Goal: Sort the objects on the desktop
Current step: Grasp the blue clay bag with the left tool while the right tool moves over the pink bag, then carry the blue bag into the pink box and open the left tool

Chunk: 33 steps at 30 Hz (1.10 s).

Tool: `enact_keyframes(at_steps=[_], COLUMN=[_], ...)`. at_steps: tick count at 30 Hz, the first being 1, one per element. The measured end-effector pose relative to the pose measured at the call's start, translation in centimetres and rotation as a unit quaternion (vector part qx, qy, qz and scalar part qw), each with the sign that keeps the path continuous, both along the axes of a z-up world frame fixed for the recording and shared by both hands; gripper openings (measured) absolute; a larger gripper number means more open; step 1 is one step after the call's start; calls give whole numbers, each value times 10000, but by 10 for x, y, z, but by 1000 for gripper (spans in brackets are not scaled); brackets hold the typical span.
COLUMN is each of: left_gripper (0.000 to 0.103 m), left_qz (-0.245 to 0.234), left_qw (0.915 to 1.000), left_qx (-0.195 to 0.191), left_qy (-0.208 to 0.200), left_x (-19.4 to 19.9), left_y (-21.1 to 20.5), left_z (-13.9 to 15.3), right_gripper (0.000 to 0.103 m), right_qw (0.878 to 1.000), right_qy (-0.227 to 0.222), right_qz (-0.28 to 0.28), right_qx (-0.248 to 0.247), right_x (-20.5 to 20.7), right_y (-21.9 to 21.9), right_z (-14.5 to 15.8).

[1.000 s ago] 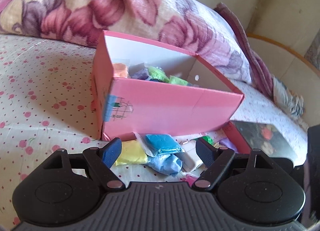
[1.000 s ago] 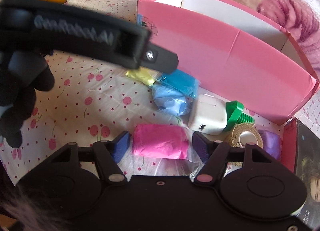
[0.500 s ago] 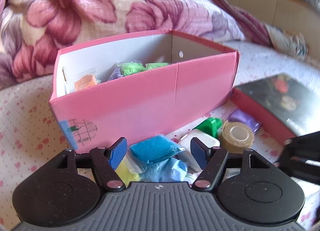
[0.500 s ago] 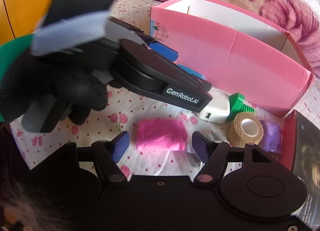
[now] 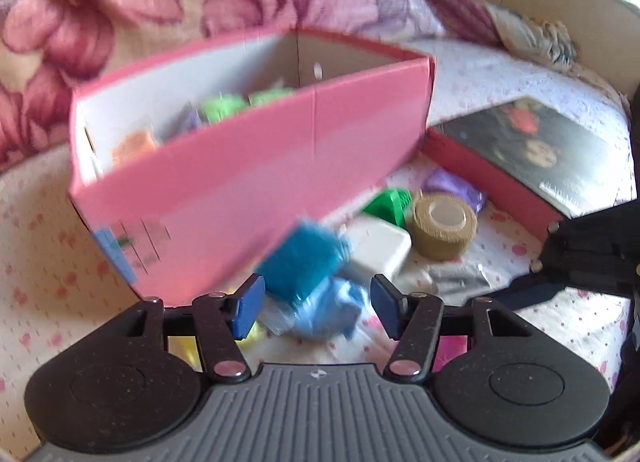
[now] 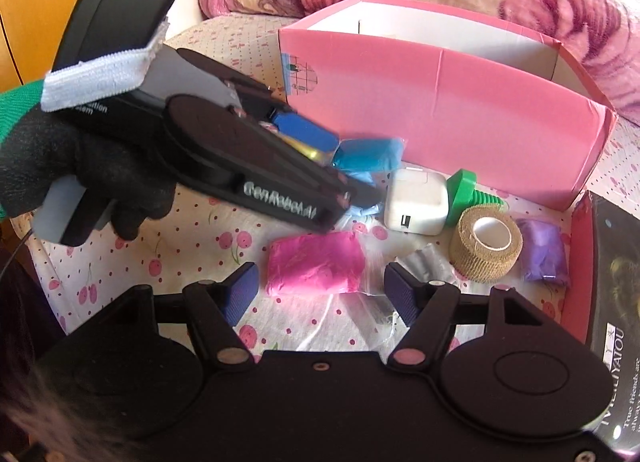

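Right wrist view first: the right tongs sit low with their jaws apart, and the pink clay packet lies on the cherry-print cloth just ahead of the gap, touched by neither pad. Beyond it the left tongs reach in from the left side, gripped by a black-gloved hand, nose pointing at the blue packets beside the pink box.

Over to the left wrist view, and it's blurry, but the left tongs are spread wide, with the dark blue clay packet and the light blue clay packet right between and just past the fingertips. Neither pad is clearly pressing on them. A yellow packet peeks out under the left finger.

Along the front wall of the box, running right: white charger cube, green plastic bolt touching it, tan tape roll, then the purple clay packet up against a red-edged box lid. A crumpled grey scrap lies near the right finger.

Inside the box, orange and green packets show over the wall. A floral blanket is heaped behind.
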State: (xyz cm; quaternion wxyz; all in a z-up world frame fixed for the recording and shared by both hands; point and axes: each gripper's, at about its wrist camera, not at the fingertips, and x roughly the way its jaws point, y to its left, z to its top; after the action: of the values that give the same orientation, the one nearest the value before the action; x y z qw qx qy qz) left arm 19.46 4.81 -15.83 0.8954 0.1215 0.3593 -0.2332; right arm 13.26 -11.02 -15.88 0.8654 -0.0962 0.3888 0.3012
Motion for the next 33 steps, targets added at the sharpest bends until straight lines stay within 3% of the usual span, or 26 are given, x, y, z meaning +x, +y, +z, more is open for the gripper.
enact_keyframes(at_steps=[3, 5, 8, 14, 20, 26, 30, 33], left_gripper=[57, 42, 31, 27, 27, 27, 27, 16], left_qz=[-172, -277, -405, -605, -900, -880, -837, -892], left_qw=[9984, 9973, 9964, 9938, 9805, 9791, 9833, 9852], left_qx=[486, 615, 679, 819, 1357, 1394, 1212, 1105], left_qy=[-222, -294, -310, -436, -1104, -1189, -1070, -958], left_x=[6, 10, 11, 3, -4, 1, 6, 7], left_y=[-10, -15, -20, -26, -46, -43, -41, -41], left_z=[-6, -9, -7, -4, -7, -11, -9, -7], right_gripper=[69, 69, 69, 70, 71, 72, 73, 74], right_qw=[10000, 9999, 9998, 9996, 9995, 9996, 9996, 9997], right_qy=[-51, -51, -29, -24, 6, 7, 20, 30], right_qz=[-18, -40, -78, -106, -118, -102, -102, -80], right_qx=[74, 122, 188, 266, 290, 254, 247, 228], right_x=[-2, -2, -1, -2, -2, -2, -1, -1], right_y=[-4, -7, -9, -10, -12, -12, -12, -12], right_z=[-2, -4, -5, -6, -6, -7, -7, -8])
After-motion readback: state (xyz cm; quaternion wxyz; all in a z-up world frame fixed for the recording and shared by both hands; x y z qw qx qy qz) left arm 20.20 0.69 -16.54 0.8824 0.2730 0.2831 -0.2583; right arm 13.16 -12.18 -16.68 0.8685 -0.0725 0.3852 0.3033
